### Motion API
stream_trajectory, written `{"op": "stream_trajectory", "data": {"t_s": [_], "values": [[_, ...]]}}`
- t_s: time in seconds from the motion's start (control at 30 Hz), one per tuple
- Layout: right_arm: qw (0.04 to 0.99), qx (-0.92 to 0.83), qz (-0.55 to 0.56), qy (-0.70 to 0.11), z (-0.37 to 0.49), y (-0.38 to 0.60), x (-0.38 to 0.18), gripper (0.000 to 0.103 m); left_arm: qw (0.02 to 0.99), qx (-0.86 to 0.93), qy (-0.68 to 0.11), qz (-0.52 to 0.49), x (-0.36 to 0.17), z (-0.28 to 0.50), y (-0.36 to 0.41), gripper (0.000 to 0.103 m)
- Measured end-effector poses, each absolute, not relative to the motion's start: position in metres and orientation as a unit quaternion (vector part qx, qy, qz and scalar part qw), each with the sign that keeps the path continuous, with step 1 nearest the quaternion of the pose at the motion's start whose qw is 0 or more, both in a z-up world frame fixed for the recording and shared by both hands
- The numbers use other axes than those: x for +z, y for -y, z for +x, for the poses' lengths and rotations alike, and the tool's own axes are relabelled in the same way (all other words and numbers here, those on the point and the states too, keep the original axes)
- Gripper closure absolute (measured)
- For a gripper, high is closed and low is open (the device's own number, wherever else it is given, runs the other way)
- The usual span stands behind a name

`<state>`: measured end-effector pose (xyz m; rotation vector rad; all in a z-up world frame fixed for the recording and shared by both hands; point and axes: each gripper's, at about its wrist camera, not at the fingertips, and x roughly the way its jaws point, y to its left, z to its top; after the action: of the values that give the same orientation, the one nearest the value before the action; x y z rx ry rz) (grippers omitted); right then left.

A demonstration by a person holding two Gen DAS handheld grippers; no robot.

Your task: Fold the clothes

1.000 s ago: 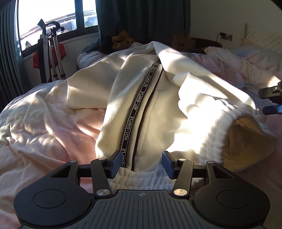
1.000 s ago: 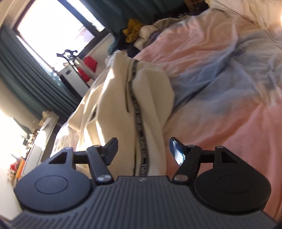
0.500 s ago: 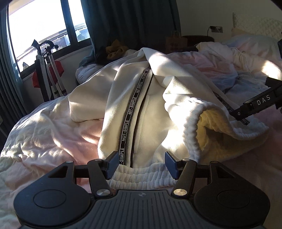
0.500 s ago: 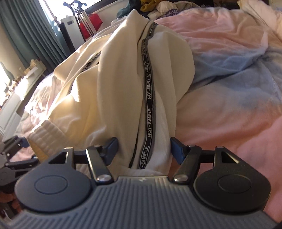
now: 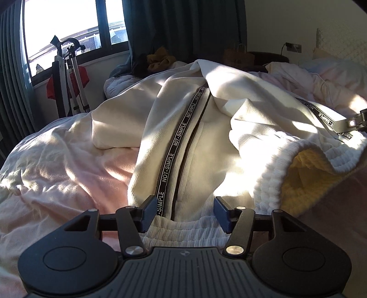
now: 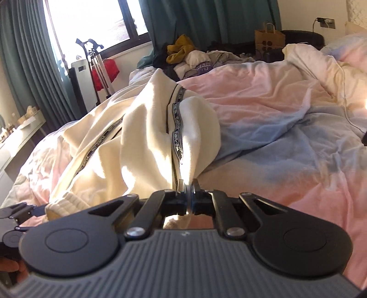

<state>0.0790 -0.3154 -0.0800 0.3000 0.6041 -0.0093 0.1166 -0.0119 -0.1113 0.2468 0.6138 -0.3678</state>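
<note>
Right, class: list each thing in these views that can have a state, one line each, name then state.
Cream track pants: unfolded, spread crumpled on the bed.
Left gripper: open, waistband between its fingers.
Right gripper: just closed, pinching the pants' fabric edge.
Curtains: drawn aside.
Wall socket: plug inserted.
Duvet: rumpled.
</note>
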Motion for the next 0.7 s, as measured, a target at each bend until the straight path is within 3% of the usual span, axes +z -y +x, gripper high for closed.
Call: {"op": "stream_trajectory", "data": {"t_s": [0.23, 0.6, 0.7], "values": [[0.924, -0.051, 0.184, -0.330, 0.082, 0.339, -0.095, 0.096, 0.935, -0.156, -0.301, 0.103, -0.105, 0.117, 0.003, 0.049], [0.919, -0.025, 0.183, -0.349, 0.092, 0.330, -0.107, 0.096, 0.928, -0.147, -0.324, 0.112, -0.136, 0.143, 0.010, 0.047], [0.917, -0.013, 0.196, -0.348, 0.092, 0.331, -0.107, 0.096, 0.932, -0.137, -0.314, 0.114, -0.139, 0.140, 0.014, 0.055]]}}
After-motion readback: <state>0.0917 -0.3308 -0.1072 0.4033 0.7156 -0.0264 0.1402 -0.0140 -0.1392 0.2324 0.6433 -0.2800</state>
